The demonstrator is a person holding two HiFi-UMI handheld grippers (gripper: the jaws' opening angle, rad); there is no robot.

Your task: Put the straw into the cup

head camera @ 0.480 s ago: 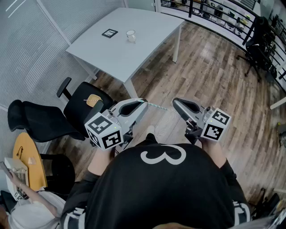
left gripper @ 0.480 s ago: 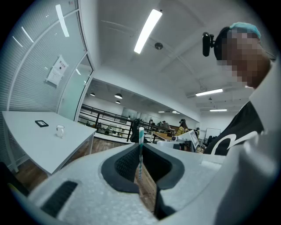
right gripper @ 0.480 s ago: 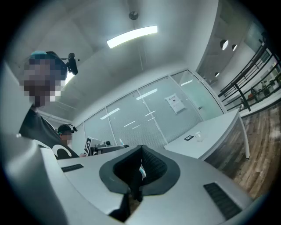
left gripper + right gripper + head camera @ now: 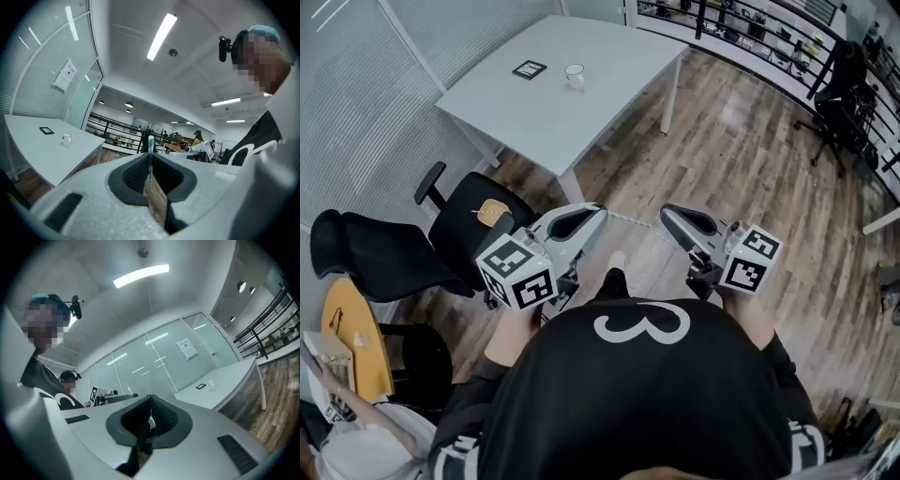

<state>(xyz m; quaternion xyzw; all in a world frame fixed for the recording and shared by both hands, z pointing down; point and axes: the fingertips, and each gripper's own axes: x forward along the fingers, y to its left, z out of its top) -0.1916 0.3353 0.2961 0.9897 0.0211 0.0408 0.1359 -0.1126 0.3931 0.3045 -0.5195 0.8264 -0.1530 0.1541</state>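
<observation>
A teal-and-white striped straw [image 4: 630,219] sticks out level from my left gripper [image 4: 600,215], which is shut on it. In the left gripper view the straw [image 4: 150,159] stands upright between the dark pads. My right gripper [image 4: 667,213] is held beside it over the wooden floor, its jaws closed together with nothing in them [image 4: 150,398]. The small clear cup [image 4: 574,75] stands on the white table [image 4: 609,56], far ahead of both grippers. It also shows as a small cup [image 4: 67,139] at the left of the left gripper view and as a cup [image 4: 211,385] at the right of the right gripper view.
A black square marker tag [image 4: 530,68] lies on the table beside the cup. Black office chairs [image 4: 473,220] stand at the left between me and the table. A seated person [image 4: 356,441] is at the lower left. A railing [image 4: 750,33] and another chair [image 4: 842,89] are at the far right.
</observation>
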